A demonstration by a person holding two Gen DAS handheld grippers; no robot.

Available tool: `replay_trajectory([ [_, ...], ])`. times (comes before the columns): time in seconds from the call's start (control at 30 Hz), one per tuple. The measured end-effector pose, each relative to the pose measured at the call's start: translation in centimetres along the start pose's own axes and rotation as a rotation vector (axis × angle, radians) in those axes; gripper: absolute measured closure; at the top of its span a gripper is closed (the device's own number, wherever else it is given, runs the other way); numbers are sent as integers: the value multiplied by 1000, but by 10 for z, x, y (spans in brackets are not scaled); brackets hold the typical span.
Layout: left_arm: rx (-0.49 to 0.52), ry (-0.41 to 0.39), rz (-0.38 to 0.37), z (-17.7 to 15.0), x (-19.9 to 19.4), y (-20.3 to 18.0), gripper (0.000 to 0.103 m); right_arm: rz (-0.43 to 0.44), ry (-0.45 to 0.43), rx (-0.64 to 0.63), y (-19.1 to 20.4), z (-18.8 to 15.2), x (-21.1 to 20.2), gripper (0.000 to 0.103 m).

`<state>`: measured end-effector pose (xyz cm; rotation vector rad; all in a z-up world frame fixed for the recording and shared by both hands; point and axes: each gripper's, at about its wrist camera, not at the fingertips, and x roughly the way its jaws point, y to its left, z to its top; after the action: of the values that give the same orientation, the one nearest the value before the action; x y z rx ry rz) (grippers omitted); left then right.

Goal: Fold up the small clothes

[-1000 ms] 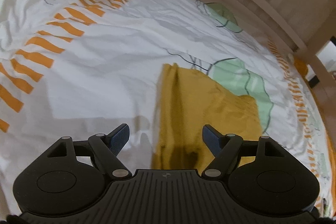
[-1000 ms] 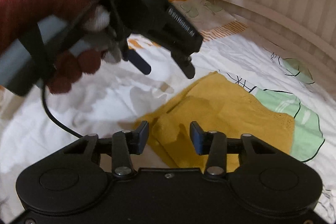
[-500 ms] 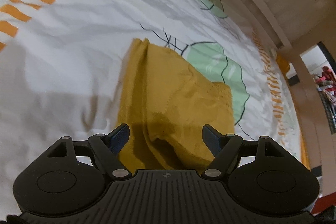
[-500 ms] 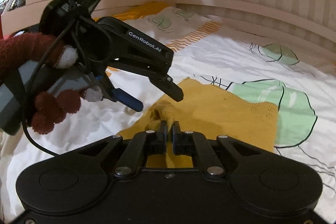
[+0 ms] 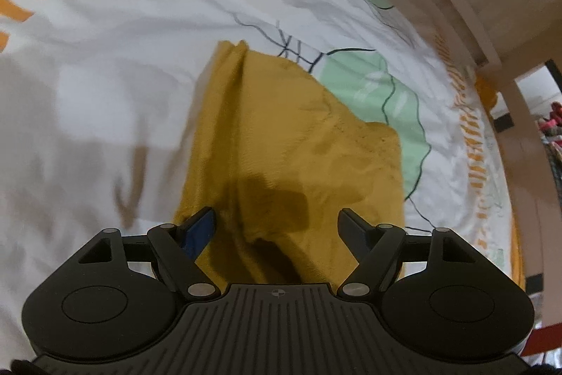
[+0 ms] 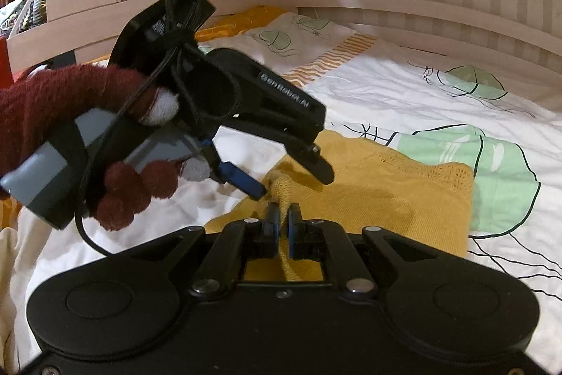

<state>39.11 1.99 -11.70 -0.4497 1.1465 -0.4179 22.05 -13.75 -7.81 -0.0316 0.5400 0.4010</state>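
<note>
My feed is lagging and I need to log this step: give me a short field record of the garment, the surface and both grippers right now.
garment: yellow knit garment, partly folded, lying on the bedsheet
surface: white bedsheet with orange stripes and green leaf prints
right gripper: shut on a raised near corner of the garment
left gripper: open, above the garment's near edge, holding nothing
left hand: red glove, holding the left gripper

We see one mustard-yellow knit garment point(image 5: 288, 143) point(image 6: 379, 195), small and partly folded, lying mostly flat on the white printed bed sheet point(image 5: 105, 86) point(image 6: 386, 94). A lengthwise ridge runs along its left side. Its near corner is bunched and lifted off the bed, pinched in the right tool point(image 6: 283, 227). Its far edge overlaps a green leaf print.
</note>
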Motion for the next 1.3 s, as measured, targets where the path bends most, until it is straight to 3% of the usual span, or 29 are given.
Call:
replay_trajectory([
  [0.13, -10, -2, -15, -1, 2, 4, 28, 8, 2, 12, -1, -1, 0, 93],
  [0.27, -45, 20, -89, 3, 10, 4, 28, 10, 2, 13, 0, -2, -1, 93],
  [0.3, -57, 16, -108, 4, 12, 3, 33, 10, 3, 14, 0, -2, -1, 93],
  [0.33, -61, 4, -118, 5, 12, 2, 40, 10, 2, 14, 1, -2, -1, 93],
  [0.4, -33, -35, -94, 8, 11, -2, 84, 10, 1, 14, 1, -2, -1, 93],
  [0.43, 8, -53, -71, 9, 9, -7, 90, 10, -1, 14, 2, -2, -1, 93],
  [0.6, 178, -110, -39, 14, -14, -24, 91, 32, -20, 13, 10, 3, 1, 93],
  [0.73, 232, -108, 28, 16, -18, -17, 91, 61, 24, 11, 24, 0, 25, 92],
  [0.83, 217, -69, 82, 12, 0, -1, 88, 101, 97, 45, 27, -8, 47, 81],
  [0.9, 191, -63, 84, 9, 7, 12, 81, 127, 125, 73, 26, -14, 53, 76],
  [0.97, 155, -82, 50, 7, 4, 21, 80, 169, 128, 100, 23, -18, 49, 52],
  [1.03, 135, -96, 49, 6, -1, 24, 79, 206, 123, 105, 23, -20, 40, 45],
  [1.07, 141, -102, 58, 5, -4, 23, 79, 208, 126, 98, 23, -22, 35, 44],
  [1.17, 174, -123, 151, -4, -16, 18, 62, 217, 127, 91, 21, -24, 18, 41],
  [1.3, 167, -147, 152, -20, -36, 20, 62, 215, 109, 148, 5, -25, -5, 33],
])
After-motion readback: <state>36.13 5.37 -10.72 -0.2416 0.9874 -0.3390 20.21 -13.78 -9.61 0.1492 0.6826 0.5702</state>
